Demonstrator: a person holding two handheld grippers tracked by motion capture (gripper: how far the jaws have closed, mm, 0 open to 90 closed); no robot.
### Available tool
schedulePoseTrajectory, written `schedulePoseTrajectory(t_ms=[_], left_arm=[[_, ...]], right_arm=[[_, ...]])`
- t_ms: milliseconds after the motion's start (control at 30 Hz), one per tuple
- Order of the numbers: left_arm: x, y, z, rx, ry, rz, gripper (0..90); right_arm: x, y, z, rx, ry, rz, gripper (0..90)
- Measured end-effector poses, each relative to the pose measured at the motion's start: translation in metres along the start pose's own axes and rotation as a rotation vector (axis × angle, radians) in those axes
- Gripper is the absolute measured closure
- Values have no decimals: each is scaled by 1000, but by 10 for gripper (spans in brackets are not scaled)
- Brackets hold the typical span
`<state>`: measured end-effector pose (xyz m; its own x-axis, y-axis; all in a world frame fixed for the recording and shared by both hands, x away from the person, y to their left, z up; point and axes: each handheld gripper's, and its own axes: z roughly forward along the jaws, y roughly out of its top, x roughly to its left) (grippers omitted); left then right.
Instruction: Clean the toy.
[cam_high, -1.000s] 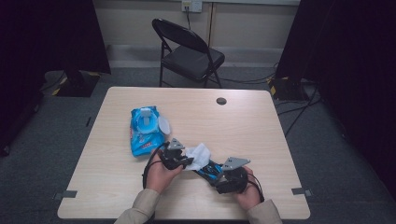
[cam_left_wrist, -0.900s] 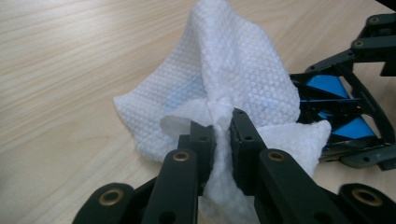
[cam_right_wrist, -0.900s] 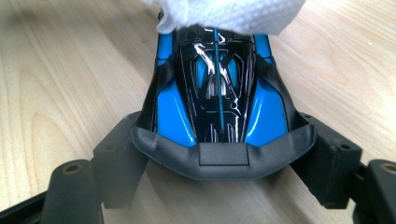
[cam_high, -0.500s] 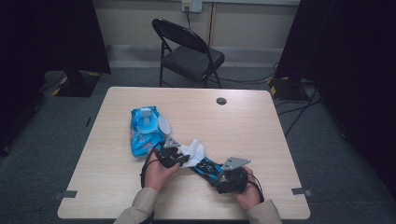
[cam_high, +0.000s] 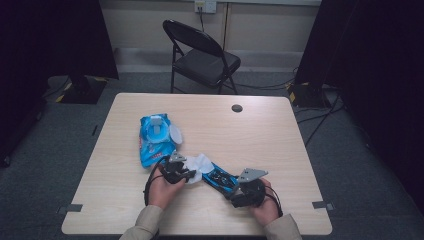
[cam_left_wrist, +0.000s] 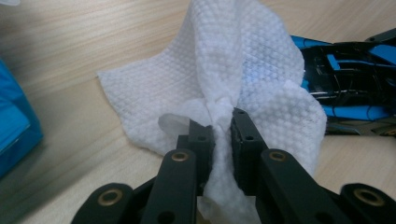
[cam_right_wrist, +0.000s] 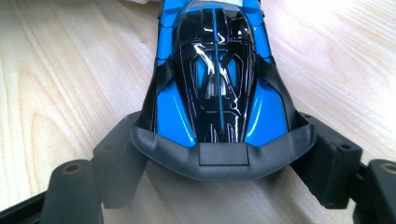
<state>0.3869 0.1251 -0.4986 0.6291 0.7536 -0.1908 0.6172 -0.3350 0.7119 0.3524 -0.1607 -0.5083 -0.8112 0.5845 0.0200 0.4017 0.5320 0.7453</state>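
A light wooden table (cam_high: 280, 145) with a round dark grommet (cam_high: 237, 108) near its far edge carries a blue wet-wipe pack (cam_high: 156, 137), a white wipe (cam_high: 199, 165) and a blue-and-black toy car (cam_high: 222, 178).

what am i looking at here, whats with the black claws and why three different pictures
A person sits at a wooden table and holds a hand tool with two black jaws in each hand. One camera looks down from above; the other two ride on the tools and look along their jaws.

The left gripper is shut on a white wet wipe, pinching a bunched fold of it. The right gripper clamps the rear end of a blue and black toy car, jaws on either side. In the high view the wipe lies against the car's far end.

A blue pack of wipes, its lid flipped open, lies on the table nearby.
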Motion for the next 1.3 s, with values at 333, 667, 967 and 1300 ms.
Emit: schedulePoseTrajectory(t_ms=[333, 667, 967, 1300], left_arm=[[-2, -8, -13, -7, 6, 4, 813], [-1, -18, -27, -6, 15, -12, 814], [-2, -23, -36, -7, 19, -14, 813], [-3, -30, -35, 14, -5, -7, 813]], right_arm=[[-1, 0, 0, 2, 4, -3, 240], [-1, 1, -7, 18, 7, 5, 185], [-3, 13, -30, -26, -2, -8, 194], [-6, 39, -14, -31, -1, 14, 308]])
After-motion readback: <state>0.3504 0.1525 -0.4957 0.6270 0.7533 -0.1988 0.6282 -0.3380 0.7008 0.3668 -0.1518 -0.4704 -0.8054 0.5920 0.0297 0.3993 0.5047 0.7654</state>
